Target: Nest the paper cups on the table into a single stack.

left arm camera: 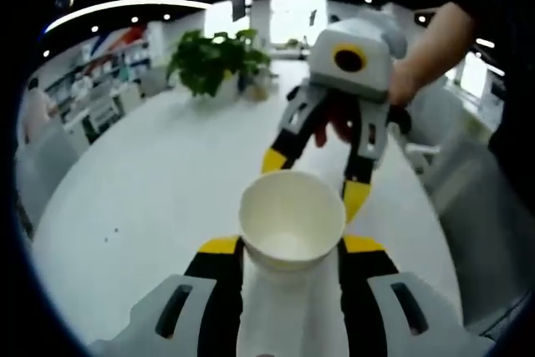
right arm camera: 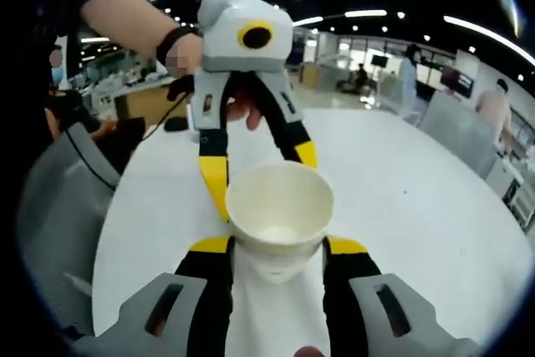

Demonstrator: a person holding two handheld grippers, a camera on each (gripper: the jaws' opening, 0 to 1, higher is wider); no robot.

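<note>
A white paper cup (left arm camera: 292,221) stands mouth-up between my left gripper's (left arm camera: 292,245) yellow-tipped jaws, and its walls touch both pads. The same cup (right arm camera: 279,206) also sits between the jaws of my right gripper (right arm camera: 277,246), with a sliver of gap on each side. Just beyond the cup's far rim the right gripper (left arm camera: 313,180) hangs with its jaws spread about a cup's width. From the other side, the left gripper (right arm camera: 261,169) looks just as spread behind the cup. A hand holds each gripper. I cannot see whether other cups are nested inside.
The cup is over a round white table (left arm camera: 167,181). A potted green plant (left arm camera: 216,60) stands at its far edge. Grey chairs (right arm camera: 63,198) ring the table, and one chair (left arm camera: 489,232) is close on the right. People sit and stand in the office behind.
</note>
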